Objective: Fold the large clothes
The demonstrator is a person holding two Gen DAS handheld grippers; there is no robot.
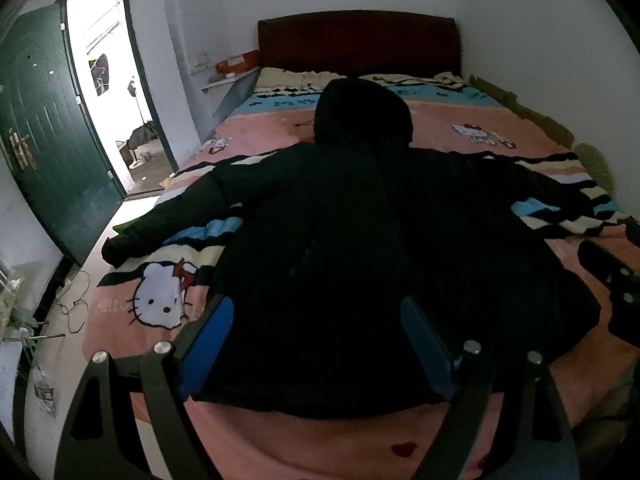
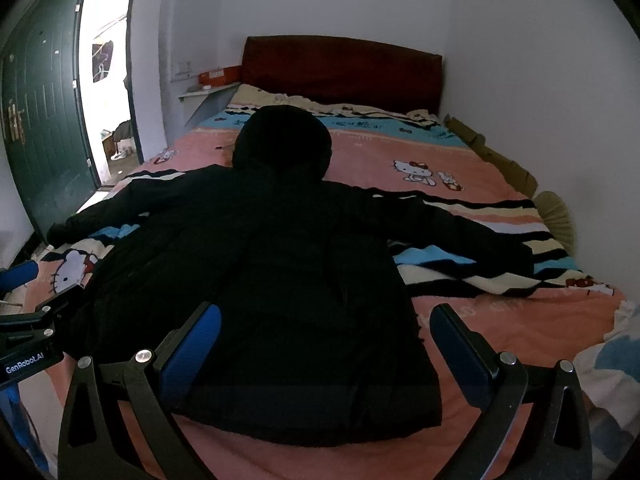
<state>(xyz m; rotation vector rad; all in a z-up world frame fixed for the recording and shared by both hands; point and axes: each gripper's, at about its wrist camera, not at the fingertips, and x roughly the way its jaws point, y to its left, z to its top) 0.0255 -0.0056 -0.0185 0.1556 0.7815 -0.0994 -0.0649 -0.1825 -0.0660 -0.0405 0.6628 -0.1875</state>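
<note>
- A bed (image 2: 500,320) fills a small white-walled room, with a dark red padded headboard (image 2: 342,70) at the far end and a dark green panelled door (image 1: 48,152) standing open on the left.
- The bed carries a pink blanket (image 1: 264,136) printed with cartoon cats, crossed by bands of black, cream and blue.
- A small wall shelf (image 2: 204,92) beside the headboard holds an orange box (image 2: 220,74); its print is too small to read.
- White lettering on the black body of the left hand-held gripper (image 2: 24,366) reads "GenRobot.AI".
- A black hooded jacket (image 2: 280,280) lies flat in the middle of the bed, hood toward the headboard, sleeves spread to both sides, hem nearest the cameras; the cloth looks thick and matte.
- The left hand-held gripper (image 1: 320,344) has its blue-padded fingers spread wide over the hem, holding nothing.
- The right hand-held gripper (image 2: 326,344) is likewise wide and empty.
</note>
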